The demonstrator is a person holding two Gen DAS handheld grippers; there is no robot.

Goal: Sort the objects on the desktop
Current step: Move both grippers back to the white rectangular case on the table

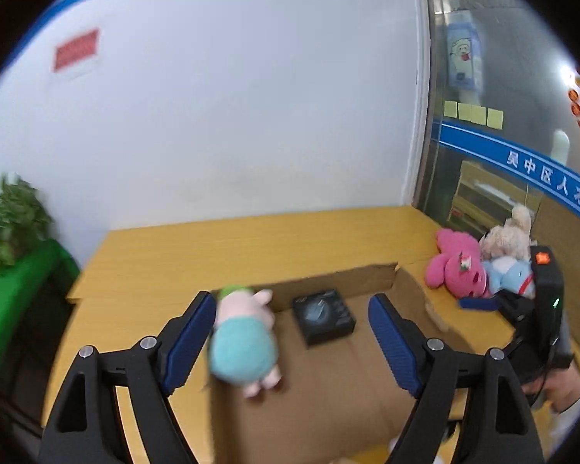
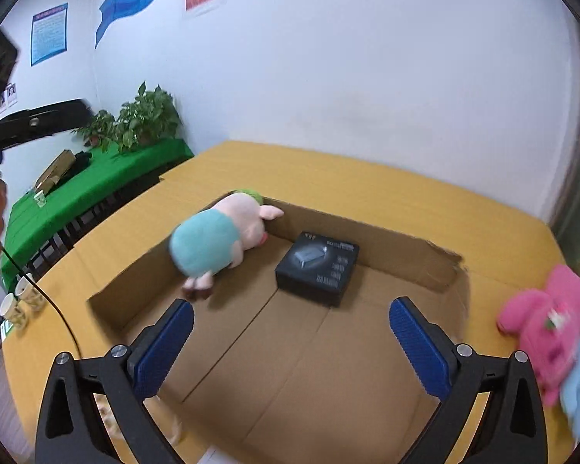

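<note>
1. Hovering over the shallow brown cardboard box [image 2: 328, 367], the left gripper [image 1: 292, 332] stood wide with nothing between its blue pads; the soft pig plush toy in a teal dress [image 1: 243, 344] appeared blurred beside the left pad, over the box's left side.
2. The right gripper [image 2: 292, 342] was also spread wide and empty, above the box's near end.
3. Risk, as I judged it: the pig plush lay at the box's left wall [image 2: 135, 274] in the right wrist view, so it might tip over the low edge onto the yellow wooden desk [image 2: 367, 181].
4. The black square carton [image 2: 317, 266] sat inside near the far wall, apart from the plush.
5. Only the left wrist view showed the whole unsorted pile: the pink plush toy [image 1: 456, 266], cream plush rabbit [image 1: 506, 236] and pale blue plush [image 1: 508, 270].
6. Only the right wrist view showed the box floor seams and paper cups [image 2: 19, 305] at the desk's left edge.
</note>
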